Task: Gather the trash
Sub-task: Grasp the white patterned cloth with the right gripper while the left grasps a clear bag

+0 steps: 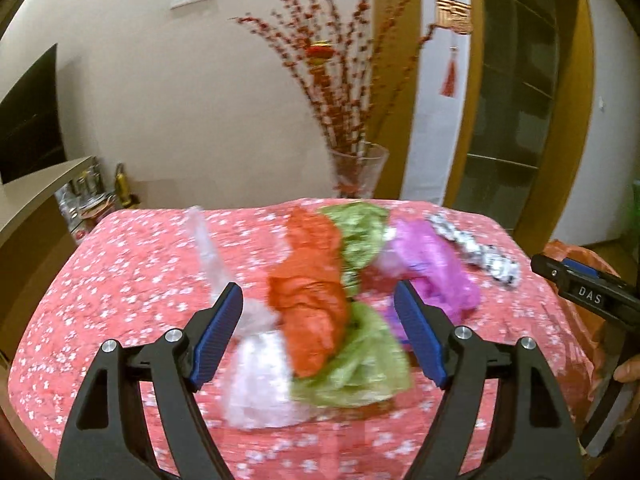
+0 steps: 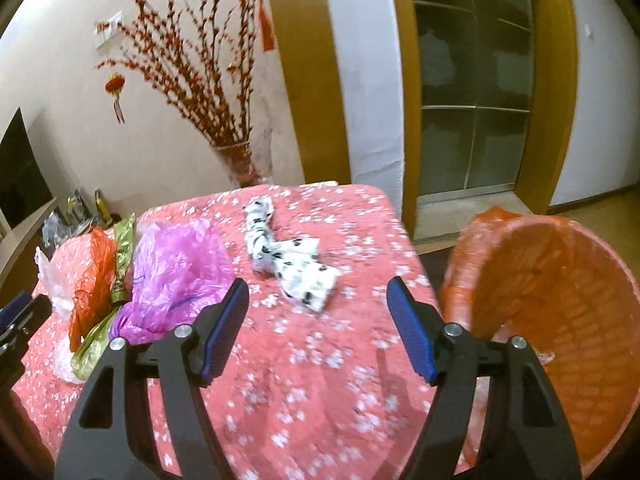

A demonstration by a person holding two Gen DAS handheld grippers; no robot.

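A pink cloth with white blossoms (image 1: 120,264) covers the table; beyond its far edge a clear glass vase (image 1: 358,172) holds red-berried branches (image 1: 344,72); a wood-framed glass door (image 2: 476,92) stands right; a red tassel ornament (image 1: 450,76) hangs beside it.

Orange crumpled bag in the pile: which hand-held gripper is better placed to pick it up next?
Left. The left hand-held gripper is open with the orange bag lying between its fingers. The right hand-held gripper, also open, faces bare tablecloth beside the orange basket.
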